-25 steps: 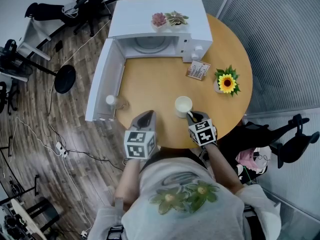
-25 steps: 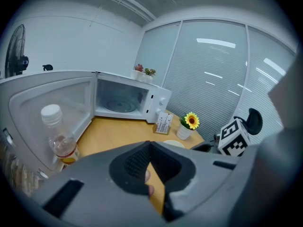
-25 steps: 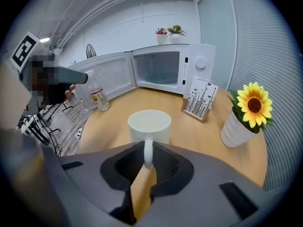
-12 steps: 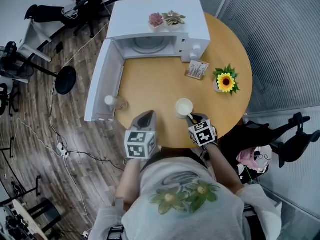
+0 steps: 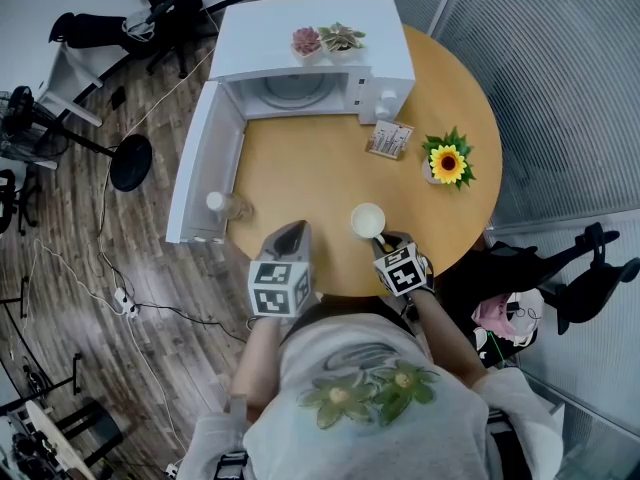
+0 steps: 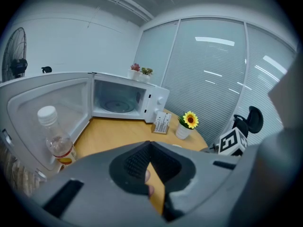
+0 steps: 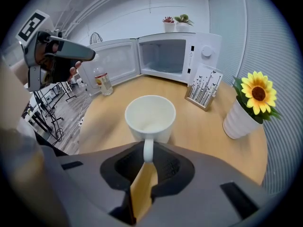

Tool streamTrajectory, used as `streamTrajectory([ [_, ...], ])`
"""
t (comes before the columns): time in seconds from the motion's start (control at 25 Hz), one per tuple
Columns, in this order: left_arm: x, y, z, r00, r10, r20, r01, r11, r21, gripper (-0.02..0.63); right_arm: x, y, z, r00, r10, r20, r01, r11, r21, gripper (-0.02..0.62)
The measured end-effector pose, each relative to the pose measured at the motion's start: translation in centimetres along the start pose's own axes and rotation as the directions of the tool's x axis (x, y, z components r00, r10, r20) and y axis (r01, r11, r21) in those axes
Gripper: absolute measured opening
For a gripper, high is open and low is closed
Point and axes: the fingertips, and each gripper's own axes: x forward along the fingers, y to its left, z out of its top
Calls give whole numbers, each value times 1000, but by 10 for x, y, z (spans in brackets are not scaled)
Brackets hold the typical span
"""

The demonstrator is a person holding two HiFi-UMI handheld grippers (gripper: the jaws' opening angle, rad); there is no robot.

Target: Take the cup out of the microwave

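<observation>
While the fingers of the left gripper [image 5: 295, 230] sit together empty, those of the right gripper [image 5: 381, 236] clamp the handle of the white ceramic cup [image 5: 367, 218], upright on the round wooden table [image 5: 310, 168] before the open white microwave [image 5: 310, 33].

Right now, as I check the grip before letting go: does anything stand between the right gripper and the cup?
Nothing visible does. The handle of the cup sits directly between the jaws of the right gripper, and it stands upright on the table. The sunflower pot and card stand are off to the side.
</observation>
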Motion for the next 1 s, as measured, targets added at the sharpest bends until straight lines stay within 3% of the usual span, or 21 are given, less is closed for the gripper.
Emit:
streamTrajectory([
  [0.16, 1, -3, -1, 1000, -2, -2, 2, 1000, 3, 2, 1, 2, -2, 1000, 19, -3, -19, 1000, 0, 64],
  [0.44, 0, -13, -1, 1000, -10, 0, 10, 1000, 15, 2, -10, 6, -4, 999, 54, 3, -55, 998, 39, 133],
  [0.76, -4, -25, 8, 999, -26, 29, 25, 999, 35, 3, -45, 3, 23, 991, 49, 125, -62, 993, 102, 133],
  [1.0, -13, -34, 20, 997, -40, 66, 36, 998, 57, 2, -84, 1, 58, 962, 5, 272, -57, 982, 182, 130],
])
